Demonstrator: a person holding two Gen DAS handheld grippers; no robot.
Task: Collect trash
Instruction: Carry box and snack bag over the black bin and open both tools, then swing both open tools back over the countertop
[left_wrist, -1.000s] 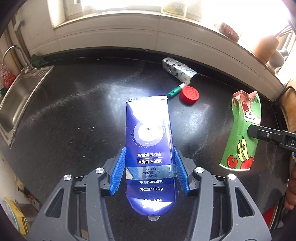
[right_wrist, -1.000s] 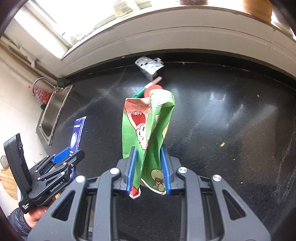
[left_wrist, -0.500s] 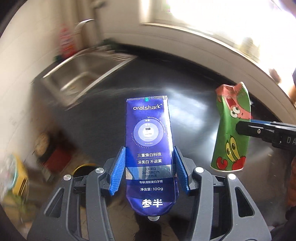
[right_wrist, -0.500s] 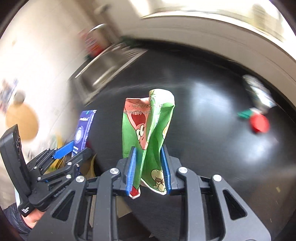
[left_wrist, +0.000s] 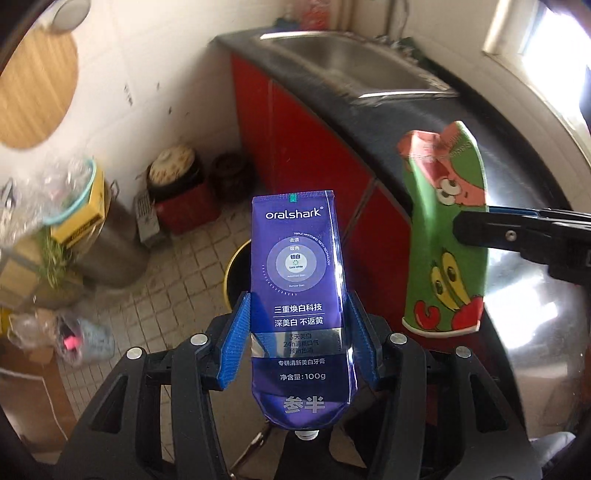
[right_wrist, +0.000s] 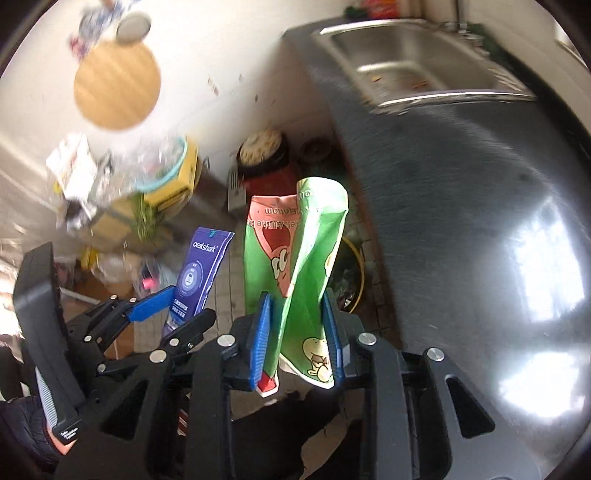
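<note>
My left gripper is shut on a blue toothpaste tube and holds it upright in the air over the tiled floor. My right gripper is shut on a crushed green cartoon paper cup. The cup also shows in the left wrist view, to the right of the tube. The tube and left gripper show in the right wrist view at the left. A yellow-rimmed bin stands on the floor behind and below the tube; it also shows in the right wrist view behind the cup.
The black counter with red cabinet fronts runs along the right, holding a steel sink. On the floor at the left stand a metal pot, a red box, jars and bags of clutter.
Both grippers have swung left off the counter with their loads. The view went from the countertop to the floor, cabinets and yellow-rimmed bin. Both grips are unchanged.
</note>
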